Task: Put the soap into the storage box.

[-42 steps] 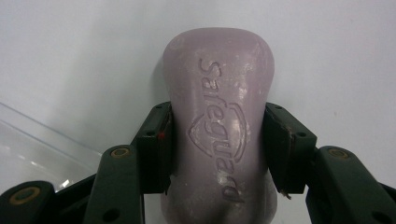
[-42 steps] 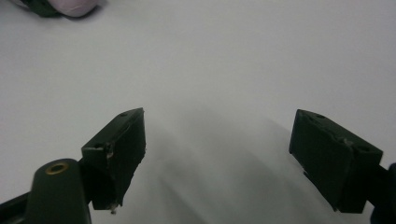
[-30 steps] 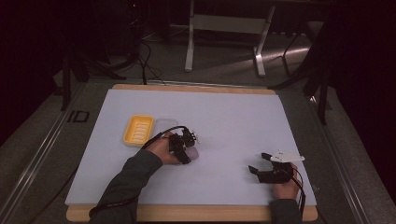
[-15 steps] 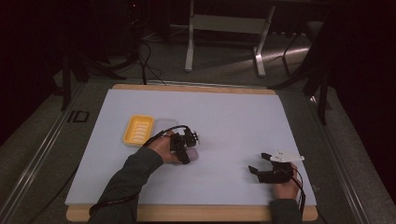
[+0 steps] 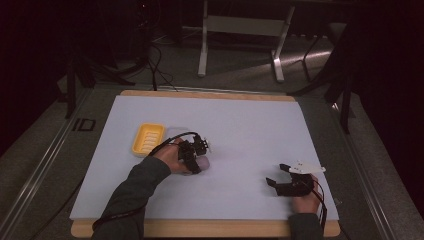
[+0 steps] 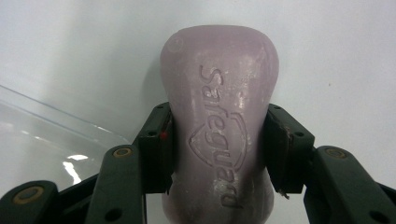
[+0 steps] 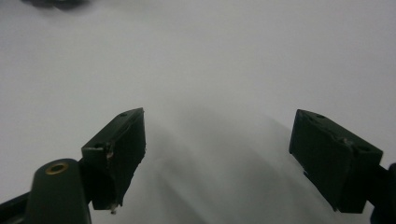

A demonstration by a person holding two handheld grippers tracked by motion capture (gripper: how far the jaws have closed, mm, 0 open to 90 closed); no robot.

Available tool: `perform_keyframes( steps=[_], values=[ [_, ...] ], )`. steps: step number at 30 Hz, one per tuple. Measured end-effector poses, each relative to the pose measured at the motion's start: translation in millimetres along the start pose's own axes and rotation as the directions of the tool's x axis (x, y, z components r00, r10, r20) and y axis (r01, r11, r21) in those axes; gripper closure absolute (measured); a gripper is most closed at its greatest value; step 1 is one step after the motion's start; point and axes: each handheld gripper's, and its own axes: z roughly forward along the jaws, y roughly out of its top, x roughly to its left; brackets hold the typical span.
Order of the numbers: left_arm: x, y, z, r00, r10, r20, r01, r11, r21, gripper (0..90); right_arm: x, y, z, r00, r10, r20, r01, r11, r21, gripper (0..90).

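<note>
While clamped: left gripper (image 6: 217,154) squeezes the mauve soap bar (image 6: 219,121) at its waist
Soap place: mid-table, on white sheet (image 5: 240,130)
Beside it: yellow dish (image 5: 147,139), clear lid (image 6: 42,140)
Right gripper (image 7: 217,158): jaws wide apart, nothing between

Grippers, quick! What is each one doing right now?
Left gripper: shut on the pale purple bar of soap stamped with lettering.
Right gripper: open, holding nothing, above the white table cover.
</note>
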Motion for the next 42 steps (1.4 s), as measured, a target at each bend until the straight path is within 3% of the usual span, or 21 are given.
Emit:
perform_keyframes(
  steps=[15, 29, 42],
  values=[
    [5.3, -8.1, -17.9, 0.9999, 0.011, -0.001, -0.011, 0.9999, 0.010, 49.9, 0.0, -0.2, -0.9, 1.0000, 0.002, 0.001, -0.002, 1.000, -0.005, 18.2],
    [15.7, -16.9, -30.6, 0.9993, -0.036, -0.009, 0.036, 0.9993, -0.006, 49.9, 0.2, -0.2, -1.1, 1.0000, 0.001, 0.002, -0.001, 1.000, -0.006, 18.2],
    [29.7, -26.8, -41.7, 0.9917, -0.120, -0.047, 0.119, 0.9928, -0.007, 49.9, 0.4, -0.3, -1.2, 1.0000, 0.002, 0.003, -0.001, 1.000, -0.006, 18.2]
  ],
)
